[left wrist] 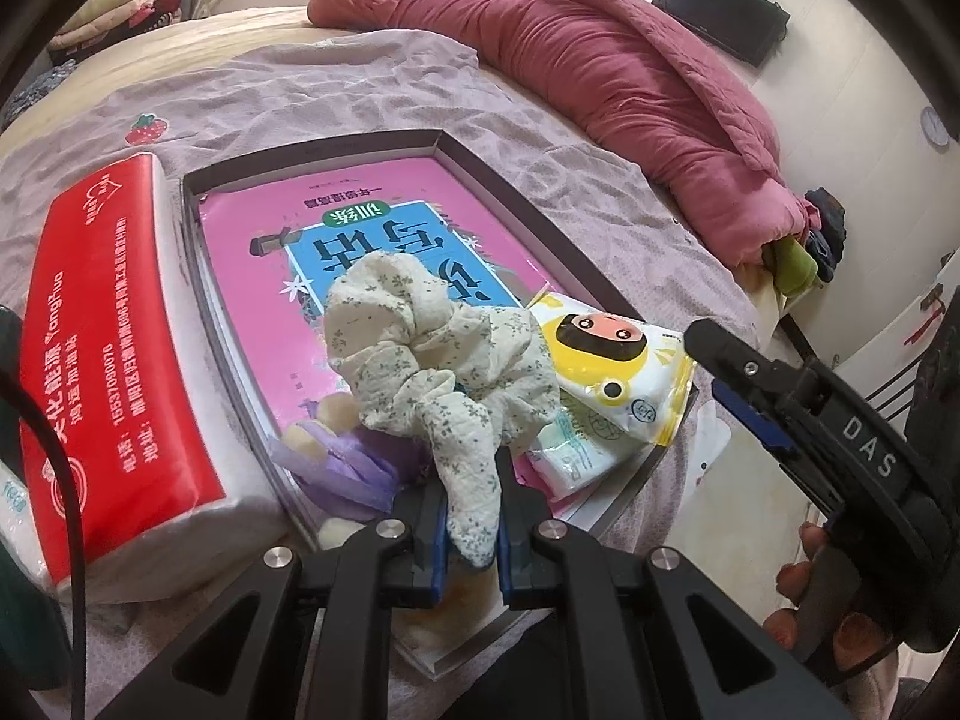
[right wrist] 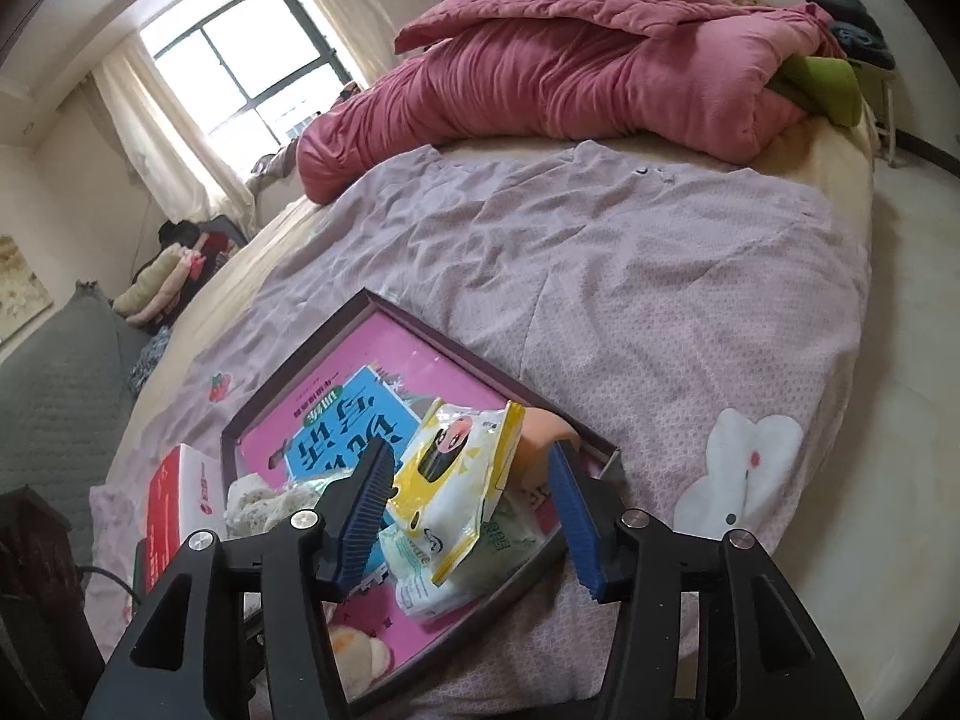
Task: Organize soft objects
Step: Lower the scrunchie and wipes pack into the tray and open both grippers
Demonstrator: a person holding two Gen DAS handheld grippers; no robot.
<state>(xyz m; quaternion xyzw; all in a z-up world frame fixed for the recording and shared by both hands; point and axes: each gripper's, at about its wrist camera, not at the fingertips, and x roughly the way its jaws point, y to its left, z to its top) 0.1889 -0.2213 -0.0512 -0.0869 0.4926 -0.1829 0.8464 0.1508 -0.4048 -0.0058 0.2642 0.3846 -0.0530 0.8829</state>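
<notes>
A dark shallow tray point(left wrist: 372, 141) lies on the bed with a pink book point(left wrist: 252, 276) inside. My left gripper point(left wrist: 471, 516) is shut on a cream floral cloth point(left wrist: 432, 354) and holds it over the tray's near end. A purple soft item point(left wrist: 354, 468) and a yellow tissue packet point(left wrist: 618, 360) lie in the tray. In the right wrist view my right gripper point(right wrist: 474, 510) is open, its fingers either side of the yellow packet point(right wrist: 456, 480) above the tray point(right wrist: 576, 426). The right gripper point(left wrist: 744, 384) also shows at the right of the left wrist view.
A red tissue pack point(left wrist: 108, 360) lies left of the tray. A rolled pink quilt point(left wrist: 600, 90) lies along the far side of the bed. The lilac sheet point(right wrist: 600, 270) covers the bed; its edge drops off to the right.
</notes>
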